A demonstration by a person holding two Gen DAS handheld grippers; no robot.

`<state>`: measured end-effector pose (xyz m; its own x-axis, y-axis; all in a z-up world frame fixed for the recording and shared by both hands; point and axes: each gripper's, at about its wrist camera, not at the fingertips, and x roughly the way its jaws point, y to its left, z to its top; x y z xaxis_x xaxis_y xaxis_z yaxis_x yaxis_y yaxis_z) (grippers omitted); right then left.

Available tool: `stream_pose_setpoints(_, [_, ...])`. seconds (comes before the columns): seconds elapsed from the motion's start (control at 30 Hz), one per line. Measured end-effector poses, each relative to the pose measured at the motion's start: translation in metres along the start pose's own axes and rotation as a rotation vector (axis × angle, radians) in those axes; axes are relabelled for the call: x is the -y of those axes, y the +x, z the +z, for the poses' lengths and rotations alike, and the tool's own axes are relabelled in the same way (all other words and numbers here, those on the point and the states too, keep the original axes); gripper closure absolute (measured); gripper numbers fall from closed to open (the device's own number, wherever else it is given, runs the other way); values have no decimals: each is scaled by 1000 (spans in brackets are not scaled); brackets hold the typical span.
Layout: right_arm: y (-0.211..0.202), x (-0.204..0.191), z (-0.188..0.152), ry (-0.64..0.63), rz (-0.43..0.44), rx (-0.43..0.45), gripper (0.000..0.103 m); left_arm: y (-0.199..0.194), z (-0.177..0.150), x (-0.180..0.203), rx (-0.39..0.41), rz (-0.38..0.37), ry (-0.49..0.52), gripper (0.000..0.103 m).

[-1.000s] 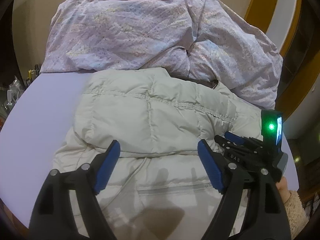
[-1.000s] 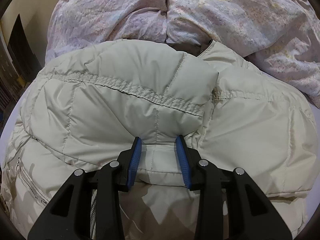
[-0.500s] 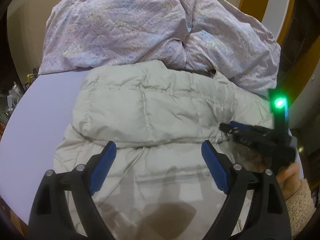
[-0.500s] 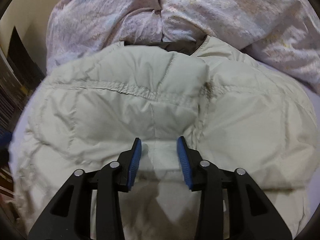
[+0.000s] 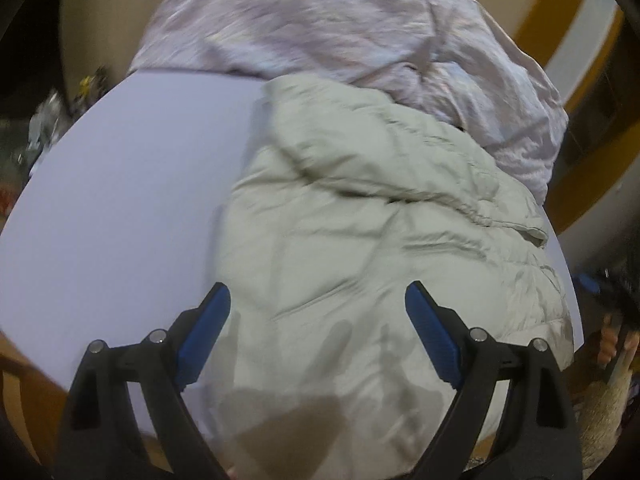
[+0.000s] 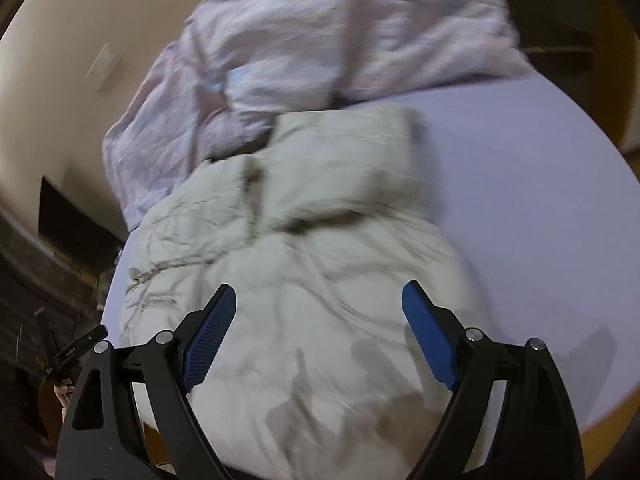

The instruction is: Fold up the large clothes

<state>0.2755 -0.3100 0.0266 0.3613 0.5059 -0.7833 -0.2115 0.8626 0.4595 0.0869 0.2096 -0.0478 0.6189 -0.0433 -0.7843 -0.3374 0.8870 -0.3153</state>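
Observation:
A cream quilted down jacket (image 5: 360,248) lies on the lavender bed sheet (image 5: 132,184), partly folded, with one padded section laid over its upper part. It also shows in the right wrist view (image 6: 312,264). My left gripper (image 5: 318,336) is open and empty, held above the jacket's near end. My right gripper (image 6: 318,336) is open and empty, also above the jacket's near end. Both views are blurred by motion.
A crumpled pale pink duvet (image 5: 340,28) lies at the far side of the bed, touching the jacket's top; it also shows in the right wrist view (image 6: 320,40). Bare sheet (image 6: 520,184) lies beside the jacket. A beige wall (image 6: 80,40) stands behind.
My right gripper has let go of the jacket fold and opened wide. Both grippers have pulled back and swung apart, so the jacket now looks smaller and farther away.

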Motion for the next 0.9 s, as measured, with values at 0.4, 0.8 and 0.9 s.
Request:
stream_pose_setpoints(0.4, [-13, 80, -63, 218, 53, -136, 17, -6, -46, -60, -82, -110, -114, 19])
stream_pose_setpoints(0.8, [4, 92, -85, 250, 170, -192, 34, 0, -68, -54, -119, -218, -137, 36])
stream_pose_setpoints(0.9, [5, 91, -88, 247, 200, -196, 39, 1, -72, -47, -118, -222, -128, 38])
